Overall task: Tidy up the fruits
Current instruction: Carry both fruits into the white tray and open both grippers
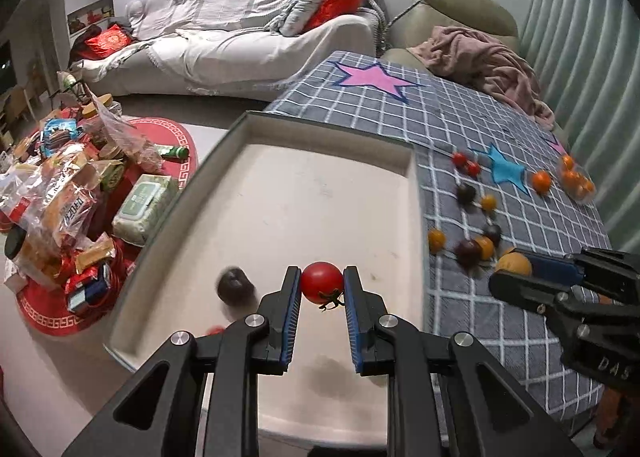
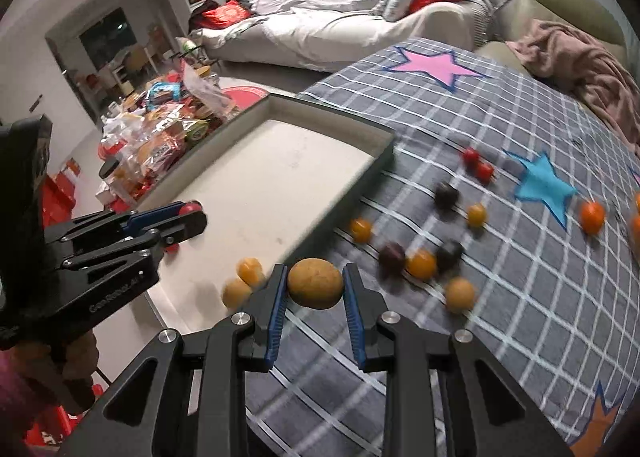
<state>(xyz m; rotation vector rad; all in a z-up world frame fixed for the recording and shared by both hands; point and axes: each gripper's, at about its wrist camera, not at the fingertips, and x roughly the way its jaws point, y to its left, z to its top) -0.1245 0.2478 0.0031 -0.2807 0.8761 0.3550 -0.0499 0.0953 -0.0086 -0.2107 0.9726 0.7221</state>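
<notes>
1. Far left, off the work area, a heap of snack packets (image 1: 68,193) lies on the floor; it plays no part in the sorting.
2. The tray (image 1: 414,217) sits on the checked cloth (image 1: 500,337). It holds only a few pieces so far: a dark plum (image 1: 234,285) on its near left floor, and two yellow fruits (image 2: 244,281) at its near edge, which only the right wrist view shows.
3. The left gripper (image 1: 322,285) pinches a red tomato (image 1: 322,281) between its blue pads, stem downward, over the near part of the tray. It looks lifted off the floor, judging by the shadow below.
4. The right gripper (image 2: 315,285) is clamped on a tan round fruit (image 2: 316,283), just beside the tray's near corner, above the cloth.
5. Further right, most of the job remains, I judge: scattered fruits (image 1: 476,245), dark and orange, plus two small red ones, lie loose on the cloth.
6. Far right, only the left wrist view shows a clear bag of oranges (image 1: 576,181).
</notes>
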